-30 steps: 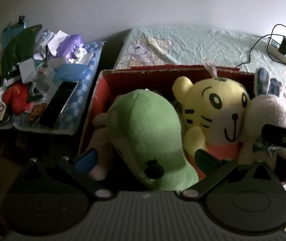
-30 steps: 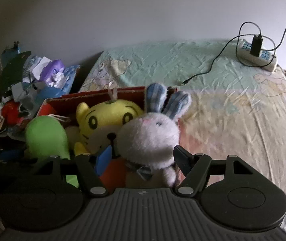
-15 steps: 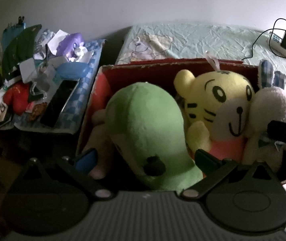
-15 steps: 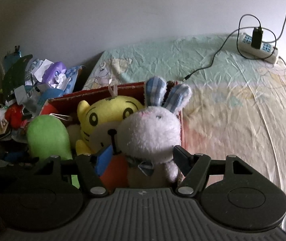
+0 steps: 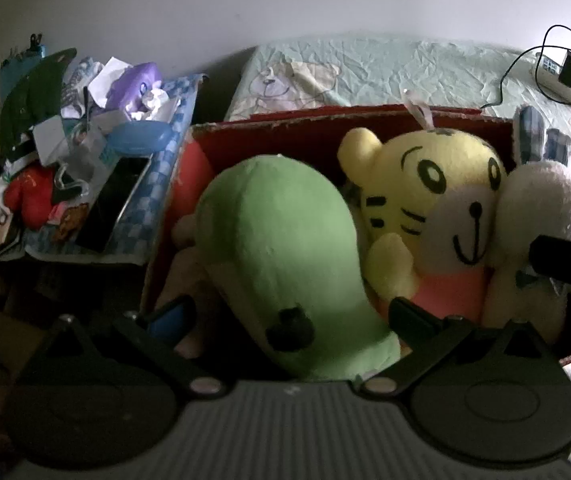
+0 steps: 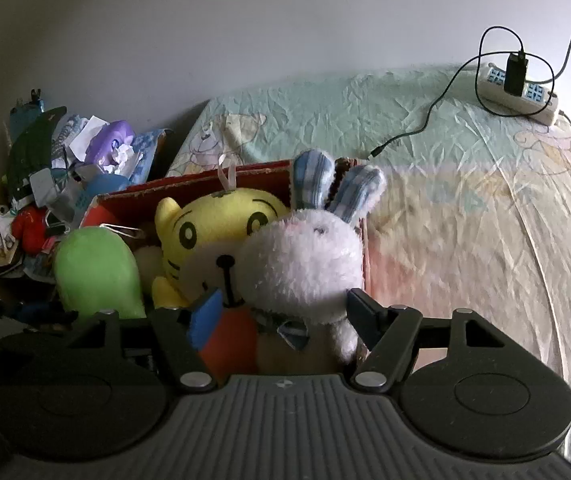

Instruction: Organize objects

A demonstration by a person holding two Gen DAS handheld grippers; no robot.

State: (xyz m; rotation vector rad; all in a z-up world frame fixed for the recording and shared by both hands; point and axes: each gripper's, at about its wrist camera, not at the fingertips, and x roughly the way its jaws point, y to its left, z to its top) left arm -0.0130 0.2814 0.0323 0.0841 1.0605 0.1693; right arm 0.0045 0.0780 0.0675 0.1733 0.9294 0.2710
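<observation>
A red box (image 5: 365, 120) on a bed (image 6: 465, 208) holds three soft toys: a green toy (image 5: 281, 256) at left, a yellow tiger (image 5: 433, 200) in the middle, a white rabbit (image 6: 305, 256) at right. The left gripper (image 5: 289, 316) is spread around the green toy; the right gripper (image 6: 281, 308) is spread around the rabbit.

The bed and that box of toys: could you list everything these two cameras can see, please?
Cardboard box: 1, red, on the bed's near left part.
Green plush: 1, green, left in the box.
Tiger plush: 1, yellow, middle of the box.
Bunny plush: 1, white with blue checked ears, right in the box.
Bed sheet: 1, pale green and cream, covers the bed.
Power strip: 1, white, black charger plugged in, far right on the bed.
Clutter pile: many mixed items, left of the bed.
Left gripper: black, open around the green plush.
Right gripper: black, open around the bunny plush.
</observation>
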